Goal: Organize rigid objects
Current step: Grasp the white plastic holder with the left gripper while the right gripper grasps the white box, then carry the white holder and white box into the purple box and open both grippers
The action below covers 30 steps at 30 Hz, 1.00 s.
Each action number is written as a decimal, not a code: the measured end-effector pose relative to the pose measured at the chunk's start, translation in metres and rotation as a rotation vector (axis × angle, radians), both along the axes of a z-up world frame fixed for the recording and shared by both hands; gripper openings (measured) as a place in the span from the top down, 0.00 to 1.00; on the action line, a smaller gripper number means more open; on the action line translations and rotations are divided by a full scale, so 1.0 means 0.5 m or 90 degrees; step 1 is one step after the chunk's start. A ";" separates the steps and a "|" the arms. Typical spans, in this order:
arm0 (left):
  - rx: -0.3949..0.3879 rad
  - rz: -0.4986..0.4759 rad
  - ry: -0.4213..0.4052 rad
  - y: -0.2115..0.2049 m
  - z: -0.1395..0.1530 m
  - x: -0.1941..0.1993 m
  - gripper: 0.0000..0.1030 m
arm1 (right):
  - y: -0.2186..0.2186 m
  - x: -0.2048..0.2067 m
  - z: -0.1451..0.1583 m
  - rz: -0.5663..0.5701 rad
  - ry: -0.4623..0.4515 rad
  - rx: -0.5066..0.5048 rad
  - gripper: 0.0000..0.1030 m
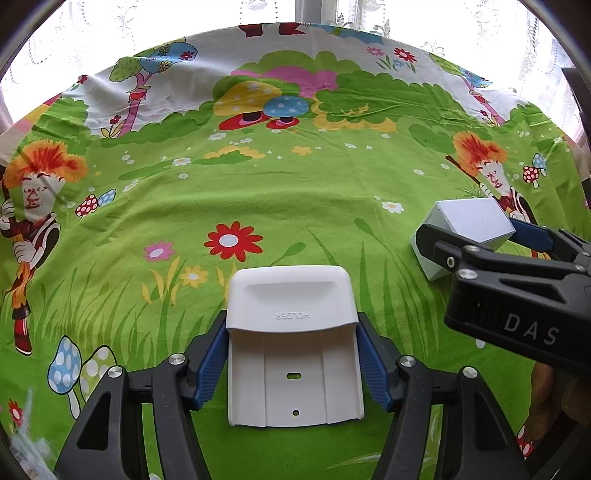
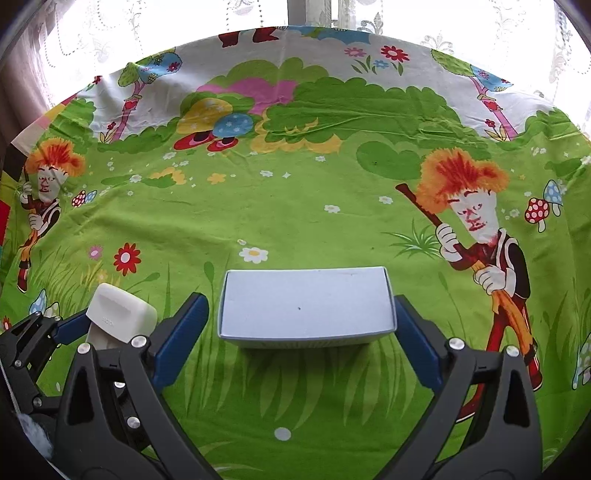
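Note:
A white plastic holder (image 1: 293, 347) lies on the green cartoon cloth (image 1: 295, 192) between the blue pads of my left gripper (image 1: 293, 354); the pads touch both its sides. It also shows in the right wrist view (image 2: 120, 319) at the lower left, inside the left gripper (image 2: 66, 332). A pale blue-grey box (image 2: 306, 306) lies on the cloth between the fingers of my right gripper (image 2: 299, 339), with small gaps on both sides. In the left wrist view the box (image 1: 469, 225) sits at the right, with the right gripper (image 1: 487, 240) around it.
The cloth (image 2: 295, 206) covers the whole surface up to the far edge, with lace curtains (image 2: 406, 22) and a bright window behind. A bit of grey fluff (image 1: 26, 439) lies at the lower left corner.

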State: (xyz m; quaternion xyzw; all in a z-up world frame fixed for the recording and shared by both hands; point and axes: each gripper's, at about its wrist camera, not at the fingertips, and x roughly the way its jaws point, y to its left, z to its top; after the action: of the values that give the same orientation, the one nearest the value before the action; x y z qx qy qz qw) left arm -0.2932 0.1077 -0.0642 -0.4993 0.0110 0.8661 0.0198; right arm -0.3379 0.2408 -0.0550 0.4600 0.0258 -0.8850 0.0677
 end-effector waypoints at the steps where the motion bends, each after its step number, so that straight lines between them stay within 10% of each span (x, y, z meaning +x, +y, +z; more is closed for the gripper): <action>1: 0.001 0.000 0.000 -0.001 0.000 0.002 0.37 | -0.001 0.000 -0.002 -0.001 -0.002 0.003 0.13; 17: 0.048 -0.025 0.029 0.002 0.079 0.084 0.37 | 0.056 0.150 0.074 -0.046 0.029 -0.028 0.16; 30: 0.105 -0.159 0.048 0.120 0.151 0.237 0.37 | 0.175 0.388 0.140 -0.118 0.048 -0.032 0.16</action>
State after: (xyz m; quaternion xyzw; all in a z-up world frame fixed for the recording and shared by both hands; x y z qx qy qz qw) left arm -0.1748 0.1675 0.0112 -0.4578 0.0027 0.8730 0.1681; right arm -0.1442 0.3284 0.0150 0.4250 -0.0362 -0.9044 -0.0040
